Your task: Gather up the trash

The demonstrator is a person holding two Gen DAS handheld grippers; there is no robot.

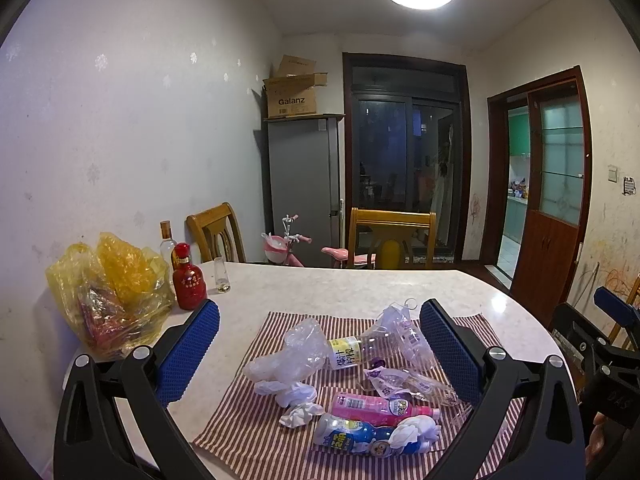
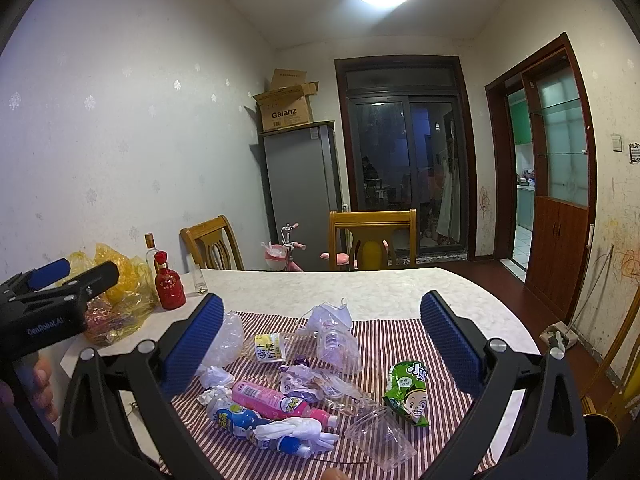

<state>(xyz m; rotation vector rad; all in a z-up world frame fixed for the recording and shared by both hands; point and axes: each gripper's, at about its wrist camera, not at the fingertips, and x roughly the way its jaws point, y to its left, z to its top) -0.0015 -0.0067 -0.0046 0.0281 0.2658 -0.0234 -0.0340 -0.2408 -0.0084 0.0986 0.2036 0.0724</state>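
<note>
Both grippers hang above the near edge of the table (image 1: 360,292), each with its blue pads spread wide and nothing between them. The left gripper (image 1: 320,344) looks down on the left part of a red-and-white striped cloth (image 2: 392,340); the right gripper (image 2: 322,336) looks down on its middle. The trash lies scattered on that cloth: a pink bottle (image 2: 276,400) and a blue bottle (image 2: 240,420) lie side by side at the near left, a knotted white rag (image 2: 296,430) lies over the blue one. A crumpled clear bag (image 1: 300,348) sits at the far left, and a squashed clear bottle with a yellow label (image 2: 304,342) lies beyond the pink one. A green snack packet (image 2: 408,394) lies on the right, with a clear plastic cup (image 2: 380,438) on its side just beside it, nearer. Off the cloth, at the far left of the table, stand a yellow plastic bag (image 1: 112,292) and a red bottle (image 1: 188,284)
</note>
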